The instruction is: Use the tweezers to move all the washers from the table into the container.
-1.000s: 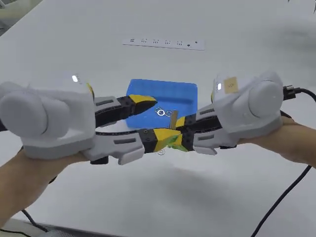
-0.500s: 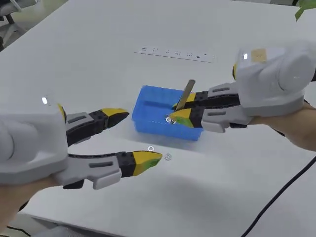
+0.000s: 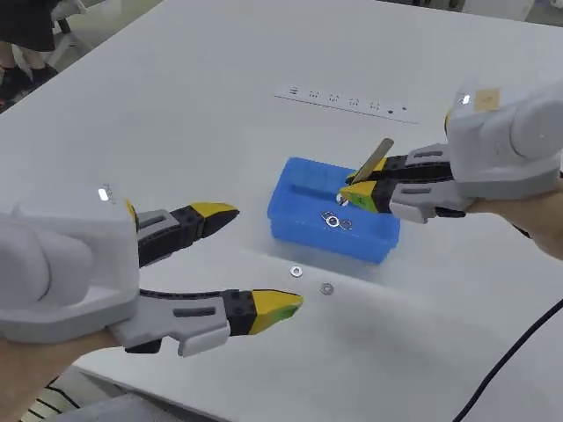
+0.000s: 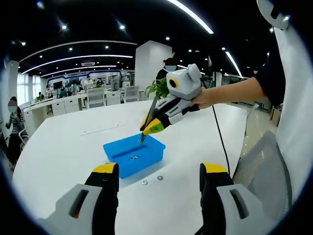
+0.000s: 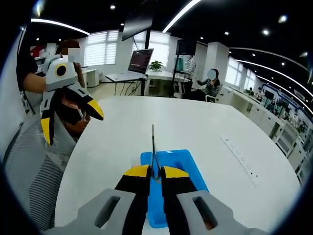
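In a bright open-plan office, two washers point(image 3: 296, 272) lie on the white table point(image 3: 176, 105) just beside the blue container point(image 3: 325, 239), with others inside it. The right gripper point(image 3: 352, 195) clamps the tweezers point(image 3: 374, 160) over the container. The left gripper point(image 3: 264, 257) is spread wide and holds nothing.

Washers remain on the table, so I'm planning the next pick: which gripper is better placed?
Right. The right gripper is shut on the tweezers above the container, near the two washers on the table. The left gripper is open, holding nothing.

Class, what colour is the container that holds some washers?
The container is blue; the head view shows it best.
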Tool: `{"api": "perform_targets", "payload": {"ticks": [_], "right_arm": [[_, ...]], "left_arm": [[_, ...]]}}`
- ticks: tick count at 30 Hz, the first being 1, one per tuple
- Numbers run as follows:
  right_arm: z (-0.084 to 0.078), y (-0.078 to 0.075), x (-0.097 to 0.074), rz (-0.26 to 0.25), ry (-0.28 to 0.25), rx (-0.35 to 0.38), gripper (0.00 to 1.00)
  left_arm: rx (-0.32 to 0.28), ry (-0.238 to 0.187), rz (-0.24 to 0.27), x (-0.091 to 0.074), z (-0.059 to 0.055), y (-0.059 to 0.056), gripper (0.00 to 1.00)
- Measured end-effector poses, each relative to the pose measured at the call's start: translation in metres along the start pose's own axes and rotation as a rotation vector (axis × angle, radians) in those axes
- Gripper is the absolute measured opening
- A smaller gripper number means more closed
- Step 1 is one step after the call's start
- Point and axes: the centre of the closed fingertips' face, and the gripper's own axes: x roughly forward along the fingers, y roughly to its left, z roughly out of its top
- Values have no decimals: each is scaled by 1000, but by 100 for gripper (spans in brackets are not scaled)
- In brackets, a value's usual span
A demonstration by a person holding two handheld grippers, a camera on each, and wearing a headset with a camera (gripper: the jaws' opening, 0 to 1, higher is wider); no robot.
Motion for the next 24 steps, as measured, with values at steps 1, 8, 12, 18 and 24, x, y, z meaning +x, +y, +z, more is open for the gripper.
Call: {"api": "perform_targets", "payload": {"ticks": [1,8,12,18,24], "right_arm": [[0,-1,1,-2,0,1,10],[-13,-16,18,-9,27,22,10],[-25,-21,28,-7,53,40,10],[-46,-26,40,8,94,47,10],[-58,-25,41,10,126,31,10]], "left_arm": [[-6,2,4,-1,-1,0,72],[-28,9,29,-3,-6,12,75],[-32,14,38,0,-6,17,77],[-27,35,31,4,-9,18,79],[-32,34,42,9,-6,21,81]]}}
